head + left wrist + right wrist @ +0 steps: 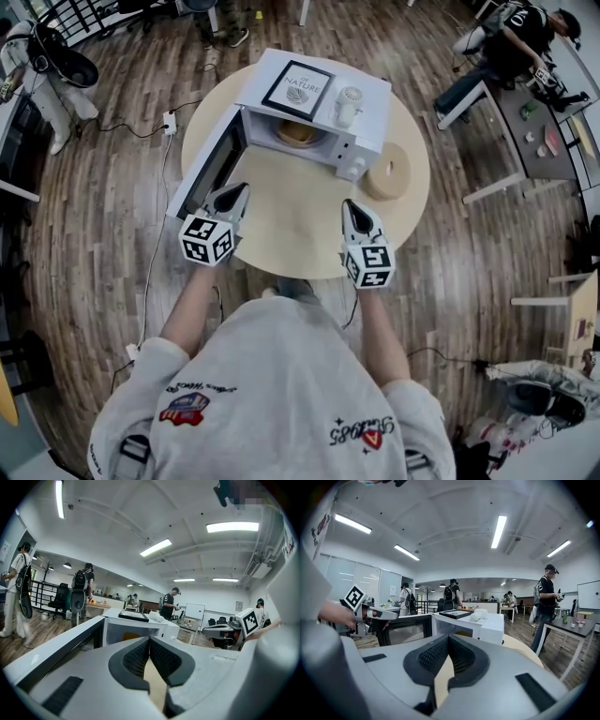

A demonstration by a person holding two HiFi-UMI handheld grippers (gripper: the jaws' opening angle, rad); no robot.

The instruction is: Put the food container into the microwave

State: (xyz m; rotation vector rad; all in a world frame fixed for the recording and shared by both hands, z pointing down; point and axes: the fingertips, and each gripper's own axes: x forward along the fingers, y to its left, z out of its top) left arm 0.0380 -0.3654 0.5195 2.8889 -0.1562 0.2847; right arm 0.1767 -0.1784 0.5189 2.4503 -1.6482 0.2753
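The food container (296, 132) is sitting inside the microwave (370, 108), whose door (208, 169) is hanging wide open to the left. The microwave is standing on the far part of the round bench (291, 234). The left hand-held gripper (236, 193) is hovering beside the door with its jaws pressed together on nothing. The right hand-held gripper (351, 208) is hovering over the near bench, jaws likewise together and empty. A pale round disc (387, 174) is lying just right of the microwave.
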